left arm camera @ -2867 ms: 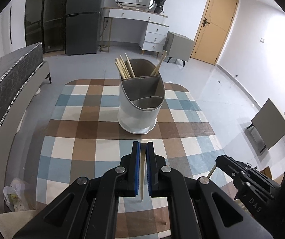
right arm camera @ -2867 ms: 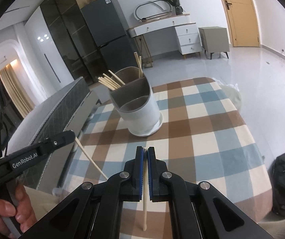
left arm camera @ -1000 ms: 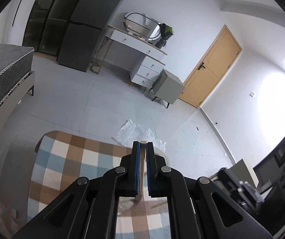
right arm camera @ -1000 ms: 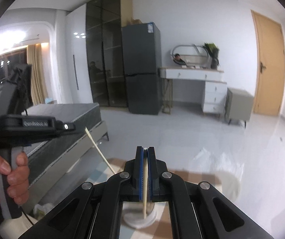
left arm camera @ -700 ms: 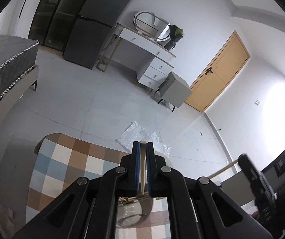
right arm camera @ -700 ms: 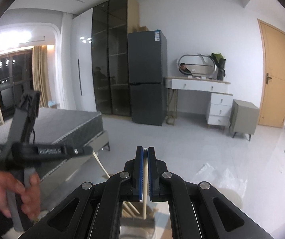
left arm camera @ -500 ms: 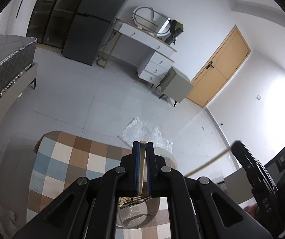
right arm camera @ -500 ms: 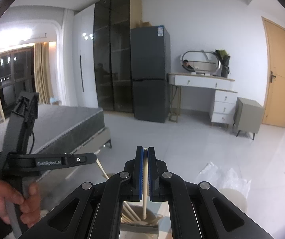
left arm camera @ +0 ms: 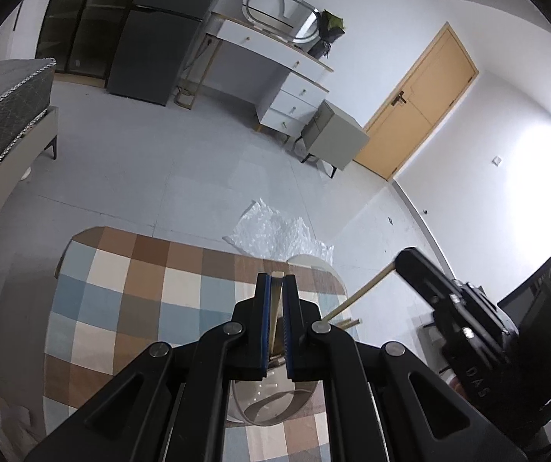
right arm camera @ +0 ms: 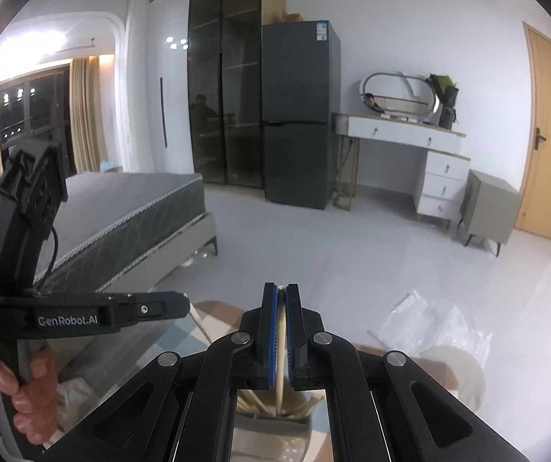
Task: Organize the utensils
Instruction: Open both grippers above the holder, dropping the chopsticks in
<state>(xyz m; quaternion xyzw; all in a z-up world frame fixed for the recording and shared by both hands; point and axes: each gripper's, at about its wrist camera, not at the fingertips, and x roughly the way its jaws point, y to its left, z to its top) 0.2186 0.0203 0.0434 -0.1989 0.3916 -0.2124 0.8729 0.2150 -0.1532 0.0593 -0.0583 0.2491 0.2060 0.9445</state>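
Observation:
My left gripper point(left arm camera: 275, 288) is shut on a pale wooden chopstick point(left arm camera: 274, 315) and holds it upright above the grey utensil holder point(left arm camera: 271, 400), whose rim shows below the fingers. My right gripper point(right arm camera: 281, 300) is shut on another chopstick point(right arm camera: 280, 365), its lower end down among several chopsticks point(right arm camera: 254, 400) standing in the holder point(right arm camera: 275, 427). The right gripper also shows in the left wrist view point(left arm camera: 402, 261), with its chopstick point(left arm camera: 356, 296) slanting toward the holder. The left gripper shows in the right wrist view point(right arm camera: 183, 304).
The holder stands on a table with a checked cloth point(left arm camera: 129, 296). A white round stool point(right arm camera: 452, 369) and crumpled plastic wrap point(left arm camera: 275, 231) lie beyond the table. A bed point(right arm camera: 121, 208) is to the left; fridge, desk and door stand farther back.
Both grippers rose from the table with their chopsticks and now hang over the holder. The right chopstick's tip has gone down into the holder.

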